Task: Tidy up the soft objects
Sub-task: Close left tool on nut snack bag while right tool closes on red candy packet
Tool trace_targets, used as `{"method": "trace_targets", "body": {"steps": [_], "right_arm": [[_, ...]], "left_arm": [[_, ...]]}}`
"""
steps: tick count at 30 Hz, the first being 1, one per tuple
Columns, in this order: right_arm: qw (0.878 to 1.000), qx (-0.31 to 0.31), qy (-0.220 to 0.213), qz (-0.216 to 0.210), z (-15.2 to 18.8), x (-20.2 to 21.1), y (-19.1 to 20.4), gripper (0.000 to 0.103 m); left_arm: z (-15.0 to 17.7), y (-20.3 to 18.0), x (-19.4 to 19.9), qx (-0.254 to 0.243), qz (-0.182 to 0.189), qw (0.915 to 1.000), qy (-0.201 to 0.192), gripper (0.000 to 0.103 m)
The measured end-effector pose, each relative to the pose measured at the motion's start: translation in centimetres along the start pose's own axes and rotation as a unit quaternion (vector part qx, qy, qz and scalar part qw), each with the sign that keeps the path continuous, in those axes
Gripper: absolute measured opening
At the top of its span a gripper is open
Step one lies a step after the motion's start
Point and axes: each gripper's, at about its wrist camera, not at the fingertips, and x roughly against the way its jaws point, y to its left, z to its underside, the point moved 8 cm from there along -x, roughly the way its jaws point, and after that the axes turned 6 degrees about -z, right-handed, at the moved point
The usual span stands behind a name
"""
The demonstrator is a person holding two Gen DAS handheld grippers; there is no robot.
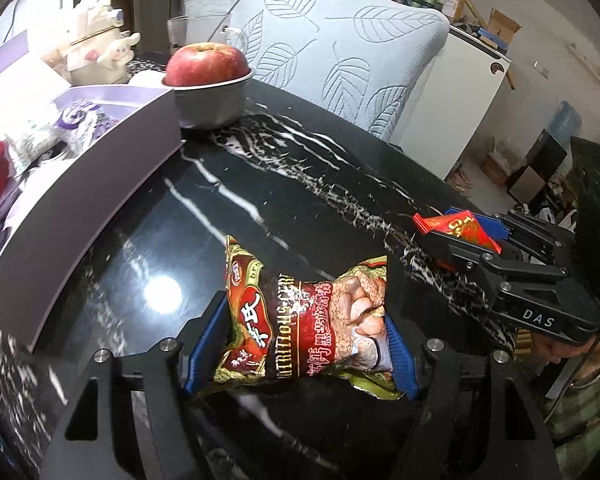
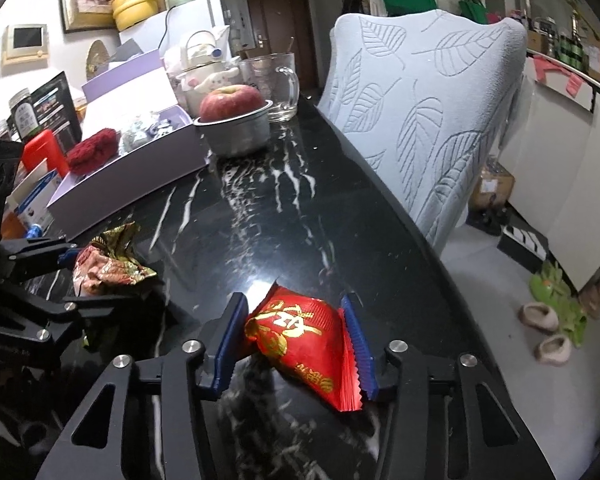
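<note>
A brown and red snack packet [image 1: 284, 320] is pinched between the blue pads of my left gripper [image 1: 305, 312], just above the black marble table [image 1: 300, 184]. My right gripper [image 2: 292, 300] is shut on a red packet with gold print [image 2: 304, 336], which hangs slightly tilted between its pads. The left wrist view shows the right gripper [image 1: 440, 226] with the red packet [image 1: 466, 226] at the table's right edge. The right wrist view has the left gripper [image 2: 84, 280] with the crumpled snack packet [image 2: 108, 264] at the left.
An open purple box [image 2: 140, 184] lies at the table's left, holding a red fuzzy item [image 2: 92, 148] and wrapped packets. Behind it stand a metal bowl [image 1: 212, 104] with an apple [image 1: 208, 64], a glass mug [image 2: 272, 84] and a leaf-patterned chair [image 2: 420, 100].
</note>
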Motion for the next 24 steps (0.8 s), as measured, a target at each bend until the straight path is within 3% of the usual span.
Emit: {"method": "trace_targets", "body": {"steps": [8,9,12,15,17,24], "right_arm": [[1.000,0.009,0.000,-0.022,1.7,1.1,2.4,0.043],[1.000,0.012,0.002,-0.025,1.9,1.2,2.7,0.046],[0.999,0.018,0.012,-0.024,2.4,1.1,3.1,0.066],[0.999,0.020,0.012,-0.027,2.6,1.2,3.3,0.070],[0.999,0.018,0.013,-0.033,2.6,1.2,3.4,0.079],[0.999,0.019,0.010,-0.026,2.5,0.9,3.5,0.079]], "left_arm": [[1.9,0.8,1.5,0.010,-0.010,0.9999,-0.002,0.069],[2.1,0.9,1.6,0.010,-0.012,0.9999,-0.002,0.069],[2.4,0.9,1.7,0.014,-0.006,0.9999,0.000,0.069],[2.4,1.0,1.6,0.021,-0.002,0.9998,0.003,0.069],[2.4,1.0,1.6,0.020,-0.002,0.9998,0.004,0.069],[2.4,0.9,1.4,0.013,-0.009,0.9999,0.004,0.069]]}}
